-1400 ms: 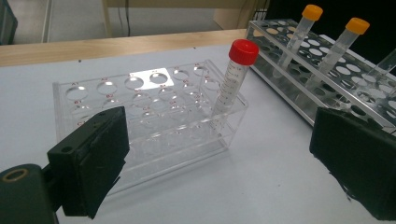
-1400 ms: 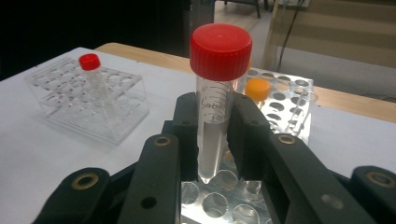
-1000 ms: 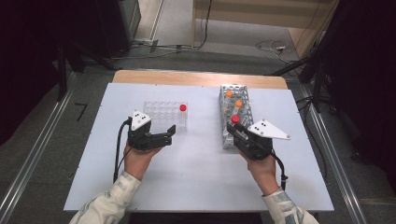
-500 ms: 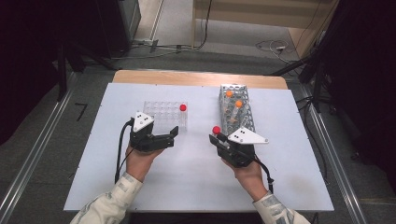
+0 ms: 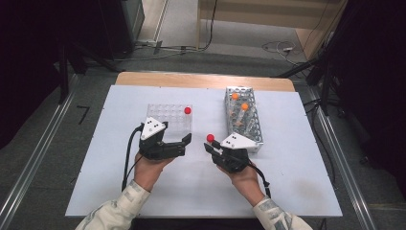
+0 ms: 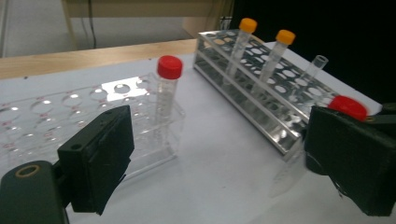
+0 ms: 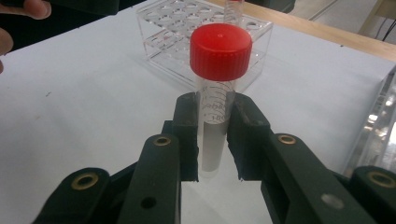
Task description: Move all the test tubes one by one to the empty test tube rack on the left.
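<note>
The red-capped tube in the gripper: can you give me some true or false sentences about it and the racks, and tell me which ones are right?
1. The right gripper is shut on a red-capped tube. True.
2. The held tube lies flat on the table. False: it stands upright between the jaws, above the table.
3. The clear plastic rack already holds one red-capped tube. True.
4. The metal rack holds two blue-capped tubes. False: its two capped tubes have orange caps, and an uncapped tube stands there too.
5. The left gripper grips a tube. False: its jaws stand open with nothing between them.
</note>
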`<state>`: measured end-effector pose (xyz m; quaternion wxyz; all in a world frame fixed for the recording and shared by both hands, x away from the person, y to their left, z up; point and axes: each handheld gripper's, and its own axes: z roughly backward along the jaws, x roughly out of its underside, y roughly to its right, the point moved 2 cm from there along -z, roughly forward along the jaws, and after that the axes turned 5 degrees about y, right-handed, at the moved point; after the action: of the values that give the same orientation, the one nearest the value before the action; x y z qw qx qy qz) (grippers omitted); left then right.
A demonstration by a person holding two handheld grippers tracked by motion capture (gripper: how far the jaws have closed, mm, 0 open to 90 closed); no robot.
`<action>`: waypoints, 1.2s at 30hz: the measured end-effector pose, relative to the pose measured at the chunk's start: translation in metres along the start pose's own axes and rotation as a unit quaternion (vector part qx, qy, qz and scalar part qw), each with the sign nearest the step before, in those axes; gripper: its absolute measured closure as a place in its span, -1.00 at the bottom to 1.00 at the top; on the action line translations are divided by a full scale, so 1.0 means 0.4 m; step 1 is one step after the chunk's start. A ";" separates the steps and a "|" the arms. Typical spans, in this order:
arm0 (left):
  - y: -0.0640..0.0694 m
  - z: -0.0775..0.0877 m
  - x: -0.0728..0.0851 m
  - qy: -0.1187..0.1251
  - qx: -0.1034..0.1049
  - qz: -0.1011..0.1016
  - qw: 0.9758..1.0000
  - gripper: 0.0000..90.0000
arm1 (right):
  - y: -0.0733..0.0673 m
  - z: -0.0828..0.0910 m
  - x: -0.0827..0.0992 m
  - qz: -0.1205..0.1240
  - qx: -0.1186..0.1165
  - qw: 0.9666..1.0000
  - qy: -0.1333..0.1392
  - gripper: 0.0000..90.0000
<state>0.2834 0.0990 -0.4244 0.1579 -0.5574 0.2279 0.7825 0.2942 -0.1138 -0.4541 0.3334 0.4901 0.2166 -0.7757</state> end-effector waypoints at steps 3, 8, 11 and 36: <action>0.030 -0.003 0.001 -0.005 0.028 -0.008 1.000 -0.71 | -0.010 -0.009 0.000 0.002 -0.004 1.000 -0.002 0.59; 0.068 -0.011 0.008 -0.013 0.059 -0.025 0.998 -0.48 | -0.033 -0.021 -0.003 0.011 -0.014 1.000 -0.005 0.59; 0.072 -0.016 0.012 -0.018 0.065 -0.025 0.997 -0.37 | -0.048 -0.026 -0.005 0.019 -0.021 1.000 -0.004 0.59; 0.068 -0.019 0.018 -0.026 0.069 -0.048 0.996 0.55 | -0.058 -0.024 -0.008 0.021 -0.031 0.999 -0.004 0.16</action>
<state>0.2735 0.0720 -0.4283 0.2392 -0.5353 0.2506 0.7704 0.2841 -0.0906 -0.4553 0.3653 0.4806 0.2292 -0.7636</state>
